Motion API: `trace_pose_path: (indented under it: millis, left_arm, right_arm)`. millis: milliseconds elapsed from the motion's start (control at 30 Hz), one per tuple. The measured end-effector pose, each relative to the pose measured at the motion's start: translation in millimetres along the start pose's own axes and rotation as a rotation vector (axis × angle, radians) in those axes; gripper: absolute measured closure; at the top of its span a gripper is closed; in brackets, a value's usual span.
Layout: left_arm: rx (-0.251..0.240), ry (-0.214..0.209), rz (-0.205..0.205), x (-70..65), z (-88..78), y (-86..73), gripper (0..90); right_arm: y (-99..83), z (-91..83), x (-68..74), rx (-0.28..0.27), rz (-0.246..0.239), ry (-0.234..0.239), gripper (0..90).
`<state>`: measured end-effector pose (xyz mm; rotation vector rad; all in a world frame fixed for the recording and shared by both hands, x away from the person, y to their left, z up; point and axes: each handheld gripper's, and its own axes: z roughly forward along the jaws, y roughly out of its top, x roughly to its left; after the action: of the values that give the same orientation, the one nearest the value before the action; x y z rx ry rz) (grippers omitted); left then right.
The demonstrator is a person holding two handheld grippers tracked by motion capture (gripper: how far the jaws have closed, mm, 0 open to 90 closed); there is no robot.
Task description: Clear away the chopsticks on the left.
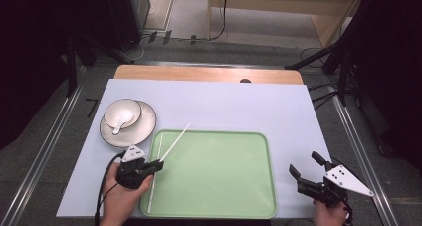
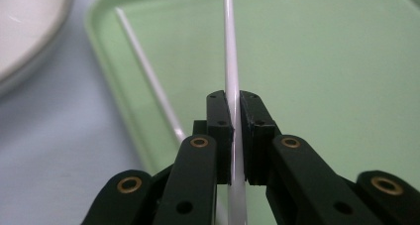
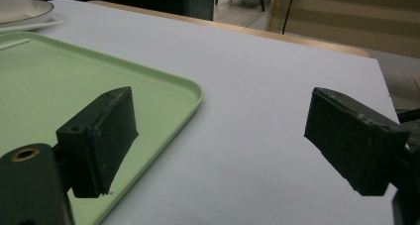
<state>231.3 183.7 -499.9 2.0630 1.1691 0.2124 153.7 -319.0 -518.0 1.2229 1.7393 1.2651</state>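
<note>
My left gripper [image 1: 159, 163] is shut on a thin white chopstick [image 1: 175, 142], which slants up and away over the near-left corner of a green tray [image 1: 214, 171]. In the left gripper view the chopstick [image 2: 229, 36] runs straight up between the closed pads [image 2: 220, 116]. A second white chopstick [image 1: 155, 173] lies flat in the tray along its left rim, also seen as a chopstick [image 2: 148, 79] in the left gripper view. My right gripper [image 1: 304, 164] hovers open just right of the tray; the right gripper view shows its jaws wide apart over white table cover, gripper [image 3: 218, 136] holding nothing.
A cream plate [image 1: 147, 124] carrying a bowl [image 1: 122, 111] and a spoon [image 1: 118, 126] stands beyond the tray's far-left corner. The white cover [image 1: 224, 101] spreads bare behind the tray. The tray's rim [image 3: 195, 93] lies left of my right gripper.
</note>
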Motion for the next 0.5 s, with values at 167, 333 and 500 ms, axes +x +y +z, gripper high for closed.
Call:
trace_pose_path:
  millis: [167,333,500]
  left_arm:
    - [0.029,-0.015,0.019,-20.0,18.2,-5.1,85.0]
    - [0.046,-0.006,0.008,-26.8,25.6,-8.8,84.9]
    - [0.051,-0.004,-0.013,-28.1,25.9,-8.9,83.1]
  right_arm:
    - [-0.3,0.3,-1.2,0.001,0.001,0.001,13.1]
    - [-0.6,-1.1,-2.3,-0.001,0.005,-0.001,13.1]
    - [-1.1,-0.7,-3.2,-0.002,0.007,0.002,13.1]
